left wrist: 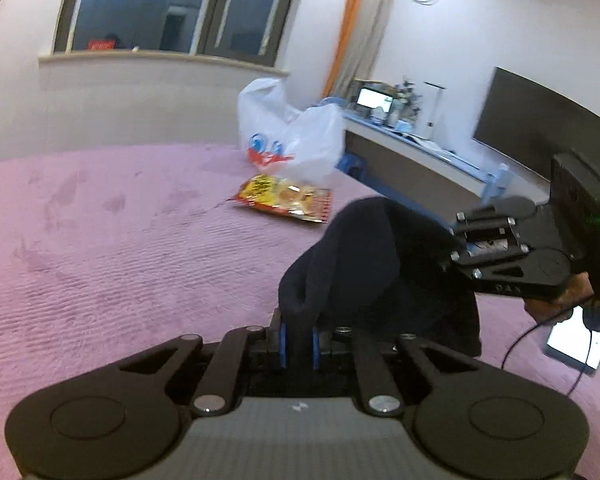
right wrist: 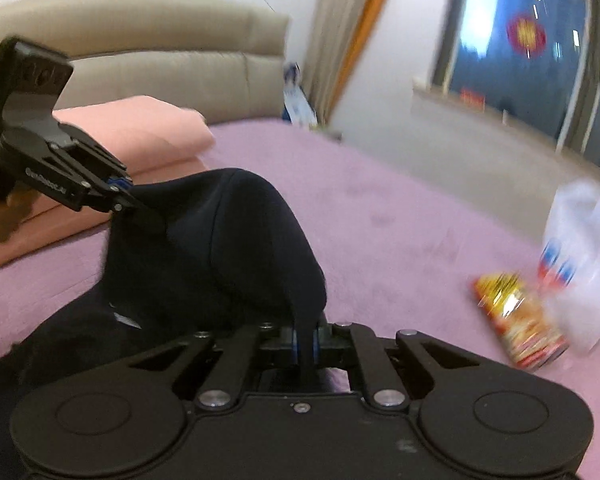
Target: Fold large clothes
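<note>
Both the left gripper (left wrist: 299,344) and the right gripper (right wrist: 306,344) pinch the dark garment (right wrist: 236,248). If one thin pinch slips, the cloth may drop crooked onto the bed (left wrist: 120,240).

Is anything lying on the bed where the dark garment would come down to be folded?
Nothing visible under it. Both the left gripper and right gripper pinch the dark garment above bare pink bedspread. The snack packet and plastic bag lie farther off, apart from it.
</note>
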